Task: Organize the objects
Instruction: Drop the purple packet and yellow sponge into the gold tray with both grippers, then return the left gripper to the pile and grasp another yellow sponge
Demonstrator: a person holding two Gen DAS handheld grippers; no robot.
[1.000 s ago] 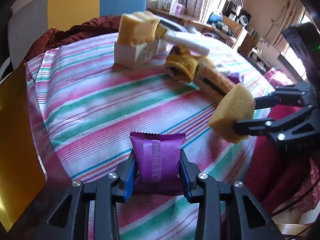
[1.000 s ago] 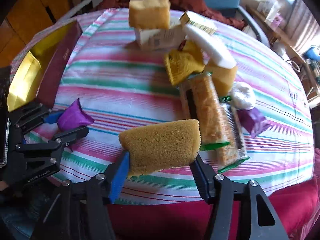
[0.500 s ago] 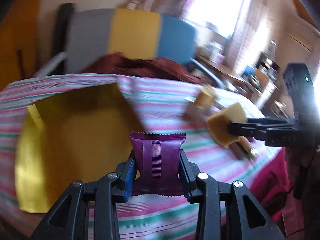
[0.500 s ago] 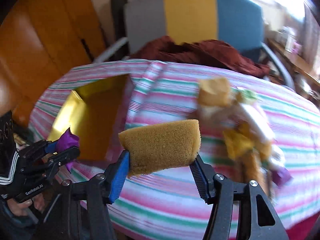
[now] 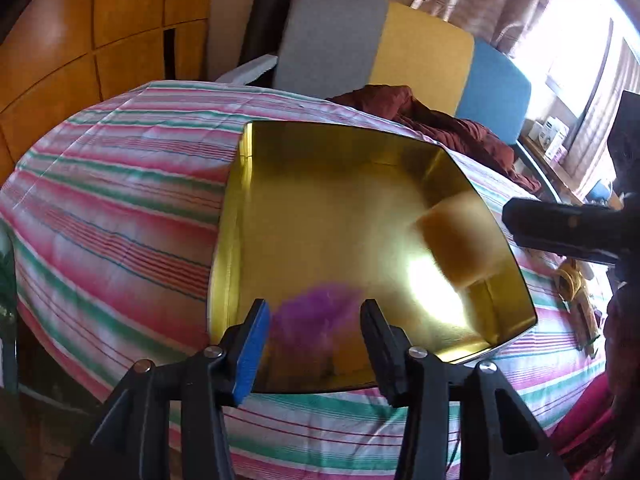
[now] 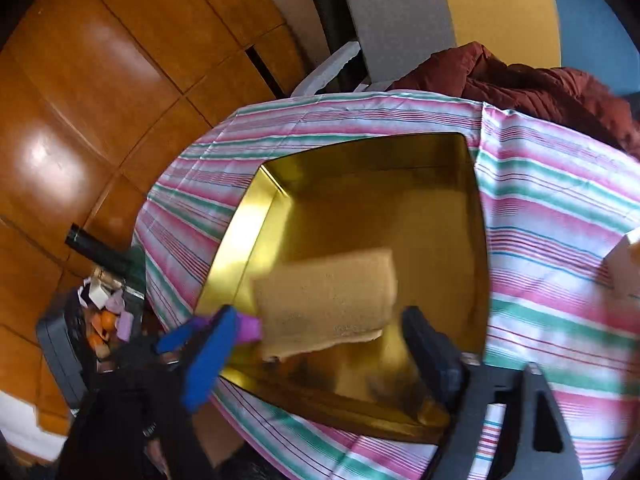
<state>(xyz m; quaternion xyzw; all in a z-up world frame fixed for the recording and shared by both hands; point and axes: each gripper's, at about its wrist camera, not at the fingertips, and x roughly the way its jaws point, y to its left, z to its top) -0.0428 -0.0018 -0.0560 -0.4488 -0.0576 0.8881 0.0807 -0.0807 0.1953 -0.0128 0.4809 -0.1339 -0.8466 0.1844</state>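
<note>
A gold tray point(image 5: 348, 216) with a mirror-bright floor and low walls sits on the striped tablecloth point(image 5: 120, 208), filling the middle of both wrist views. In the left wrist view a blurred purple snack packet point(image 5: 316, 316) shows at about 6 o'clock over the tray's near edge, in the gap between the fingers of the left gripper point(image 5: 316, 340). The jaws of that gripper stand apart and the packet touches neither pad; whether it is in the air or already on the tray floor cannot be told through the blur. A yellow sponge point(image 5: 460, 240) appears at 3 o'clock over the tray's right side, just ahead of the dark finger of the right gripper point(image 5: 560, 228).

In the right wrist view the same sponge point(image 6: 328, 300) lies smeared over the tray point(image 6: 400, 200) at about 6 o'clock. The right gripper point(image 6: 320, 344) has its jaws spread wider than the sponge, with a clear gap on the right side; contact on the blue-padded left side cannot be judged. The left gripper point(image 6: 188, 336) enters at 8 o'clock, with a bit of the purple packet point(image 6: 248, 328) beside its blue pad.

Beyond the table, at 12 to 1 o'clock, a chair back point(image 5: 400, 56) in grey, yellow and blue panels carries a maroon cloth point(image 5: 440, 124). A bin of small objects point(image 6: 108, 320) stands on the floor at 9 o'clock of the right wrist view. No lettering is legible on anything.
</note>
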